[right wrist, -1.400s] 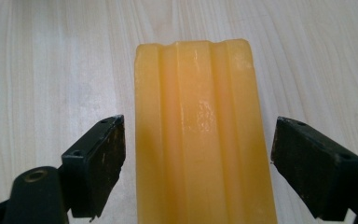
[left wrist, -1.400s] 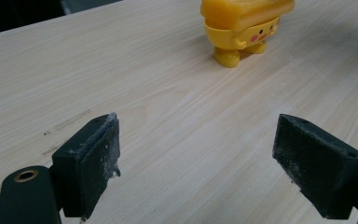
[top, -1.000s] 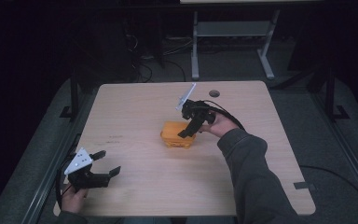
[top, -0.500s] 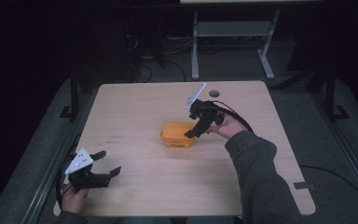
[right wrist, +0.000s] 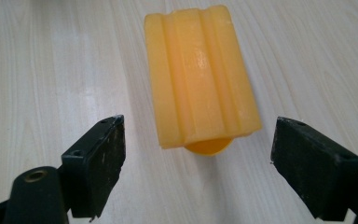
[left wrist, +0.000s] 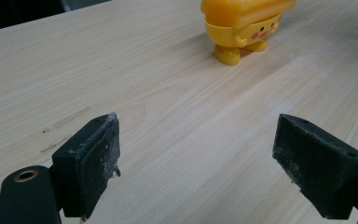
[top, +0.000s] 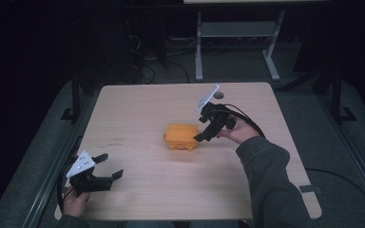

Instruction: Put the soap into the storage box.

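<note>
yellow toy [right wrist: 200, 74] mid table, likely light, hard, slick plastic; right gripper [right wrist: 198, 175] released, spread astride it; grip long flat sides. left gripper [left wrist: 198, 163] released, near front-left corner.

Overhead view; gripper views share yellow toy [right wrist: 200, 74].

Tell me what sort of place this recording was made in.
Probably a lab or workshop set up for recording, not a home: a bare wooden table in a dark room, loose cables on the floor behind it, and a metal desk frame beyond.
</note>
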The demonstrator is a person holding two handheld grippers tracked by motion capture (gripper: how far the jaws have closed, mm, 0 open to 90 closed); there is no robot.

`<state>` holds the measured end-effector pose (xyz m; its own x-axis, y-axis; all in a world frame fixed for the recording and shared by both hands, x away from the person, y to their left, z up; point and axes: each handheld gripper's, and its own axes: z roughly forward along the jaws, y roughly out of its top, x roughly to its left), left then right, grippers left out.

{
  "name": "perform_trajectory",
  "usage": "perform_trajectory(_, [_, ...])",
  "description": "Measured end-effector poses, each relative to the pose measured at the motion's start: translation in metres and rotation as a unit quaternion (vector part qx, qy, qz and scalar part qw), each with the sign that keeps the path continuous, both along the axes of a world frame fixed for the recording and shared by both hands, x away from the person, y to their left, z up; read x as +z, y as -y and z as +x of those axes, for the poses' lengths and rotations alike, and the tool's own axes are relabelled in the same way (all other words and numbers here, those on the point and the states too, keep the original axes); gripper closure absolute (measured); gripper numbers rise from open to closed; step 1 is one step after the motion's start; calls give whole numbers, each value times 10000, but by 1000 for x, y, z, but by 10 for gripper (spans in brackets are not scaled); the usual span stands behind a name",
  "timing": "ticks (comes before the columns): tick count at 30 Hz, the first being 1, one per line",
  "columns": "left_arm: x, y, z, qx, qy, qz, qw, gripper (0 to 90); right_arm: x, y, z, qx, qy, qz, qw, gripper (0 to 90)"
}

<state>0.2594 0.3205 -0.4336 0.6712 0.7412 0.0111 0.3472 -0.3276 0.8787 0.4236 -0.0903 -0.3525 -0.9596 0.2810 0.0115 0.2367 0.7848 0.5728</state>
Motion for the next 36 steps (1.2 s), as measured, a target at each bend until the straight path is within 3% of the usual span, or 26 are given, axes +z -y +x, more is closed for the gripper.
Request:
perform_trajectory(6, [0, 0, 0, 1, 3, -2, 10000, 143, -3, 6, -4, -81, -87, -76, 9999, 169])
perform_trajectory(36, [-1, 1, 0, -15, 9, 12, 10000, 143, -14, 37, -19, -327, -196, 32, 9993, 172])
